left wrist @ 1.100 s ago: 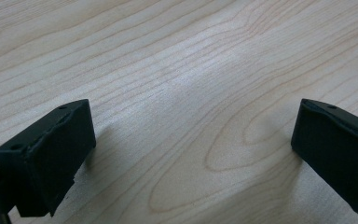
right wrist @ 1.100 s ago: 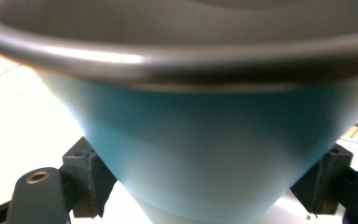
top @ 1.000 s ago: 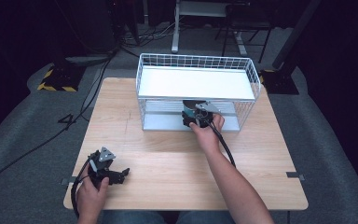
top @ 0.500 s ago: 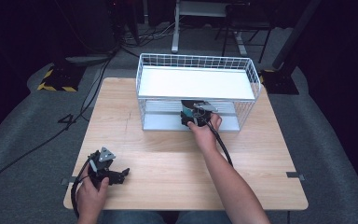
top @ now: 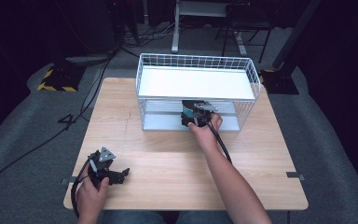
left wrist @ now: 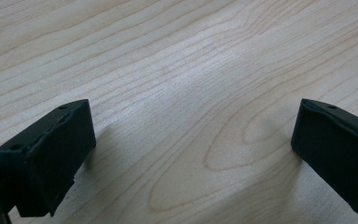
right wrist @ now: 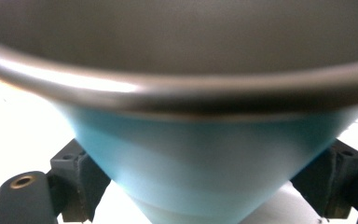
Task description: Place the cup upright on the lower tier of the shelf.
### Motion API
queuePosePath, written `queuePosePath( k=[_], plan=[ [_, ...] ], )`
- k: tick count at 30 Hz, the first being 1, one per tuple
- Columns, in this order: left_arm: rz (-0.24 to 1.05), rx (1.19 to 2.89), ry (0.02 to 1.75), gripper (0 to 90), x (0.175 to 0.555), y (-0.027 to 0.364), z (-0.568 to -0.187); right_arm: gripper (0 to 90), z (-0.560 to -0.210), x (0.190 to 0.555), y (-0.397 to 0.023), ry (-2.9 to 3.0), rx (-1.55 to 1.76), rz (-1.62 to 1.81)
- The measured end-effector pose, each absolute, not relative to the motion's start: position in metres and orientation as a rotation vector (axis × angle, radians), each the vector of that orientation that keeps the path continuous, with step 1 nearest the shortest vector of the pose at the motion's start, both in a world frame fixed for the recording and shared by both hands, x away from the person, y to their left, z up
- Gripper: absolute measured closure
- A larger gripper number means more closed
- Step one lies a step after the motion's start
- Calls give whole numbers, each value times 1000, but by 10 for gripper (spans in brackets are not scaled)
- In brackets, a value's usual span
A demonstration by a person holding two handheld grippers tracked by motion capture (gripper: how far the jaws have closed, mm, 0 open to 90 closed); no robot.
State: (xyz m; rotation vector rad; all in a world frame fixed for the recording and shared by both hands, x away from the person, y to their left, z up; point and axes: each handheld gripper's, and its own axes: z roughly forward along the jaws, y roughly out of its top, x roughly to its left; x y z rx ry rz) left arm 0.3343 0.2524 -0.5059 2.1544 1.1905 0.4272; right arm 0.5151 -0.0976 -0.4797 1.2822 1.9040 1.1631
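Observation:
A light-blue bowl (right wrist: 205,163) with a dark grey inside is clamped low on its sides between the jaws of my right gripper (right wrist: 205,186). In the high view the bowl (top: 189,107) and the right gripper (top: 193,117) are at the front opening of the white wire rack (top: 196,60), at its lower shelf (top: 163,122). My left gripper (top: 120,174) rests near the table's front left corner. In its own view the left gripper (left wrist: 193,154) is open over bare wood, with nothing between the jaws.
The rack stands at the back of the wooden table (top: 168,158) and has a white upper shelf (top: 196,83). The right forearm (top: 223,172) crosses the table's middle. Beyond the table are cables and stands on a dark floor.
The right gripper with the bowl has shifted slightly left at the rack's lower shelf. The left gripper has not moved.

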Motion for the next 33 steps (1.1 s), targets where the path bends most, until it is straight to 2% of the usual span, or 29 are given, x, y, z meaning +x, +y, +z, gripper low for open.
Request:
queuePosePath(
  k=[16,33],
  plan=[
    [427,2153,1192,1,334,252,-506,159,-472,487,-112,1968,1264,1142],
    [427,2151,1195,1,334,252,-506,159,-442,440,-152,2070,1162,1226]
  ],
)
